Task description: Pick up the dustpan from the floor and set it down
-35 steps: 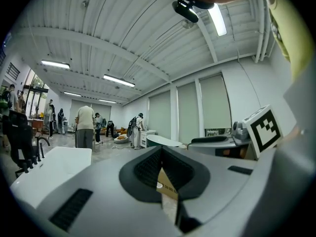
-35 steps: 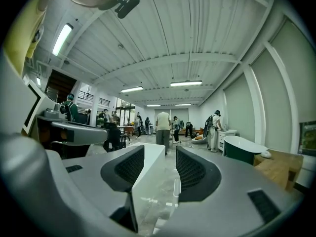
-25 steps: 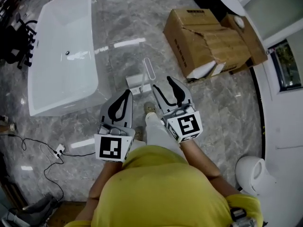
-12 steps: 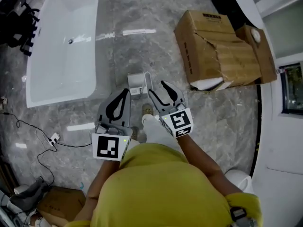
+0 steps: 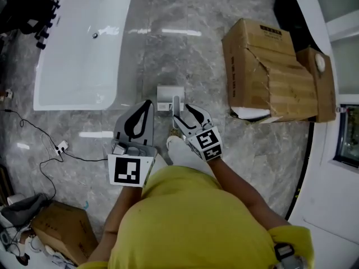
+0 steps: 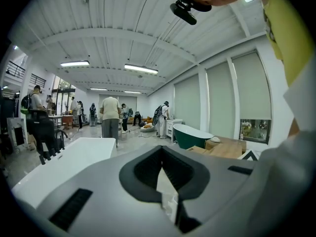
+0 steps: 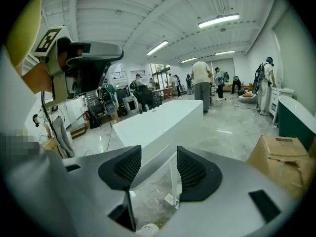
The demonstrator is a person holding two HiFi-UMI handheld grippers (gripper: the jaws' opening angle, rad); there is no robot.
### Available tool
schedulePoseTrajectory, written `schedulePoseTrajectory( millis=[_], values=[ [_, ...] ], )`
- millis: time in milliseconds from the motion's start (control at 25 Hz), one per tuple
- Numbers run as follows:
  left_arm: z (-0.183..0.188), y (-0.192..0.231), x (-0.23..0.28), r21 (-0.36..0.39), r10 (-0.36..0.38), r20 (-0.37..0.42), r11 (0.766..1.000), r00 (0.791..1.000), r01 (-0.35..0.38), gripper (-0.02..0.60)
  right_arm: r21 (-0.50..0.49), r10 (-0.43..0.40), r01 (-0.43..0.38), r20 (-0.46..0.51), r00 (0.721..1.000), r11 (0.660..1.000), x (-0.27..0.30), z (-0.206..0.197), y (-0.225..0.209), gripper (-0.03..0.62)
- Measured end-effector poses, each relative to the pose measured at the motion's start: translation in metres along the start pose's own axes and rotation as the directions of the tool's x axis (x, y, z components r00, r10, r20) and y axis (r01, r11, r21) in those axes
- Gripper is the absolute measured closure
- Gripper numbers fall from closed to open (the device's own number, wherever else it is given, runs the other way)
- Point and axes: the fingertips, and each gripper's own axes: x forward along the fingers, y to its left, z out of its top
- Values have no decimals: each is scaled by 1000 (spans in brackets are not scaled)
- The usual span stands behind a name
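While the dustpan point(image 5: 169, 93) stands on the grey floor point(image 5: 241, 150) at centre frame, the right gripper point(image 5: 187, 114) is opening its jaws, the pan's upright handle point(image 7: 173, 181) between them, untouched; the left gripper point(image 5: 143, 108) is pressed together.

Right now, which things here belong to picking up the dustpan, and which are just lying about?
For the job: dustpan; right gripper, jaws opening, the upright handle in line between them, not gripped; left gripper, shut and empty.
Lying about: white bathtub; torn cardboard box; power strip with cable; brown box at lower left.
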Motion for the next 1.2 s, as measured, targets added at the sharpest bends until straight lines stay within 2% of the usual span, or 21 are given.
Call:
schedulePoseTrajectory(
  millis=[160,360,480,640,760,920,1120,1200],
  values=[
    [-3,0,8,-7,13,-12,1000,1000,-13,580,-3,70,-70,-35,997,998,7,-7,3,358],
    [-6,0,13,-20,13,-25,1000,1000,-14,580,82,152,-147,-58,987,986,11,-14,7,352],
    [-4,0,19,-10,-3,-19,1000,1000,2,580,148,217,-205,-72,974,968,16,-19,10,344],
    [-4,0,23,-11,-23,-27,1000,999,22,580,278,290,-256,-90,953,926,24,-34,12,327],
    [-3,2,27,-14,-32,-38,999,999,32,580,394,371,-314,-73,926,864,29,-42,15,318],
    [-4,6,27,-8,-38,-51,999,998,38,580,541,502,-415,-14,865,731,35,-47,27,301],
    [-7,13,25,-7,-40,-62,999,997,39,580,612,569,-469,38,821,636,46,-48,36,304],
    [-7,15,24,-7,-39,-65,999,997,38,580,627,578,-493,82,812,603,48,-43,37,333]
  ],
)
